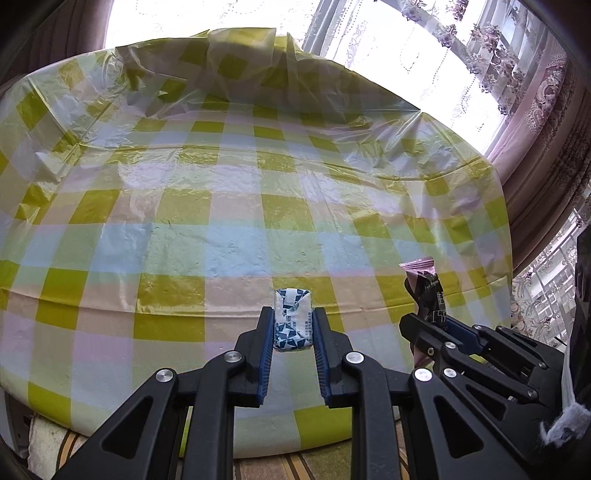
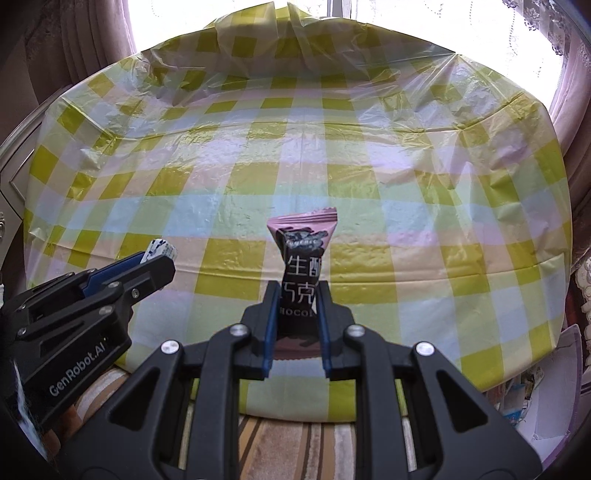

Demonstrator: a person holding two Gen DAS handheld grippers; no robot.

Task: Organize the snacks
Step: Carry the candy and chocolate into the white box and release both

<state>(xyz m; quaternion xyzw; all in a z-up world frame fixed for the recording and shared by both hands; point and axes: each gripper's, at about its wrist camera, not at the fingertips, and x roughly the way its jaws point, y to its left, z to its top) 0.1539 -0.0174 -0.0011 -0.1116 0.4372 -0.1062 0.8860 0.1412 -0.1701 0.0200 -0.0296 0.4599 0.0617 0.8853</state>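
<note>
both sets of jaws are clenched on snacks. nearest in the left wrist view, the left gripper [image 1: 293,325] has its blue-lined jaws pressed against the two sides of a small white and blue candy [image 1: 293,319], which sits upright between them and clear of the cloth below. just to its right in that view, the right gripper [image 1: 430,325] comes in from the side with the pink and black chocolate bar [image 1: 428,291] poking up out of it.

the right wrist view shows the same pair from the other side. there the right gripper [image 2: 297,306] holds the chocolate bar [image 2: 301,273] around its lower half, the bar standing upright with its pink crimped end at the top and white lettering down its dark front. the left gripper [image 2: 157,264] reaches in from the left edge, and only a corner of the white and blue candy [image 2: 162,250] shows past its tip. the two grippers are near each other, side by side but not touching.

under both lies the counter [image 1: 221,221], covered in a thin plastic sheet checked in yellow-green, pale blue and pink, wrinkled along its far edge. below its near edge is what looks like striped fabric [image 2: 295,443], though the view is poor there. beyond the counter hang patterned lace curtains [image 1: 517,74] before a bright window [image 1: 369,33].
</note>
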